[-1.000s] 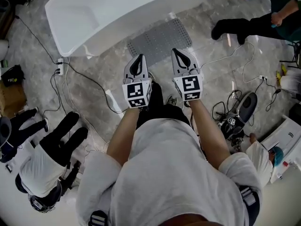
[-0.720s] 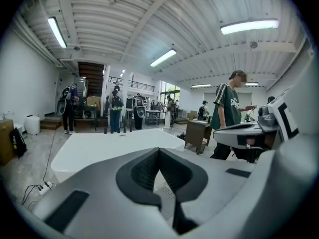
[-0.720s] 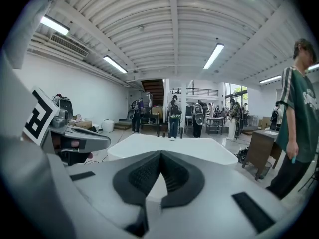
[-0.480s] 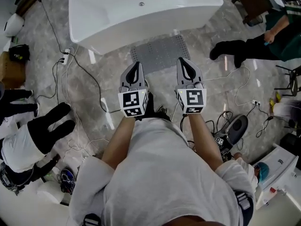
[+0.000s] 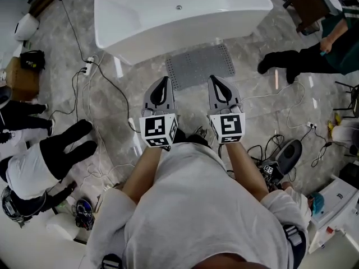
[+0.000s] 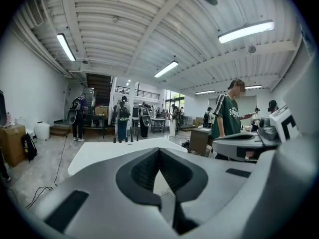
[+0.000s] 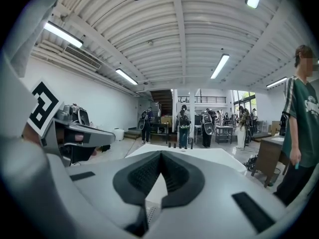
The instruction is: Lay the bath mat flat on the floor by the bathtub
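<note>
The head view shows the bath mat lying flat on the floor, at twelve o'clock from the left gripper and the right gripper, just beside the bathtub. The gripper views add what it cannot: both pairs of fingers are pressed together, pinching nothing.

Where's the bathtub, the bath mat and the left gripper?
bathtub (image 5: 185, 38), head view, on its near outer wall.
bath mat (image 5: 199, 66), head view, middle of the grey mat.
left gripper (image 5: 164, 80), head view, at its closed fingertips.
</note>
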Demonstrator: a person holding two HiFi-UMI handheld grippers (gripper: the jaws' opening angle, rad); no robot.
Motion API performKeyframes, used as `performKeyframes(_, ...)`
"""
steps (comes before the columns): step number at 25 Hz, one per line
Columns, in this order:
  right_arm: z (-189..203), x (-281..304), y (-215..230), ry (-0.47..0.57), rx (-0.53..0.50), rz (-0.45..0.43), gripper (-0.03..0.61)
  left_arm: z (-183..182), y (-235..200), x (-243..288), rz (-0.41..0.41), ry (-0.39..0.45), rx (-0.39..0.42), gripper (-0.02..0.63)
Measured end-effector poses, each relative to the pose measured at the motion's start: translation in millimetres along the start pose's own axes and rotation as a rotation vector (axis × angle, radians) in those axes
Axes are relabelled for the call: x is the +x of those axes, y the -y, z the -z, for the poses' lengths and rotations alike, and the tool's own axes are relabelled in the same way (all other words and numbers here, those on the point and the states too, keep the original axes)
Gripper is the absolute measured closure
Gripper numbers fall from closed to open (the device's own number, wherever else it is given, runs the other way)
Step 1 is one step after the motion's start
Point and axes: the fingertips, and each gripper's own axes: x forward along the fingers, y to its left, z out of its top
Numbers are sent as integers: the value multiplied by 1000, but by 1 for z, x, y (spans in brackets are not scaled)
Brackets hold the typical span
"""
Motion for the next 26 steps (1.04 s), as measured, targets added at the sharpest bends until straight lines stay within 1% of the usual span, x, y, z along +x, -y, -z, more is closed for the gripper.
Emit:
performKeyframes(3, -12, 3, -11, 9, -11, 13, 572, -3, -3, -7, 38, 1, 6, 602)
performKeyframes(6, -24, 14, -19, 18, -20, 8, 572, -5, -8, -7, 44, 0, -2, 603)
performKeyframes(11, -36, 15, -10, 22, -30, 20, 572, -20, -1, 4, 67, 31, 0, 602)
performKeyframes(17, -55, 28, -21, 58, -42, 17, 572, -30, -19, 4, 47, 53, 3, 603)
performKeyframes(26, -57, 36, -27, 55, -57, 24, 572, -35, -26, 5, 49, 82, -2, 603)
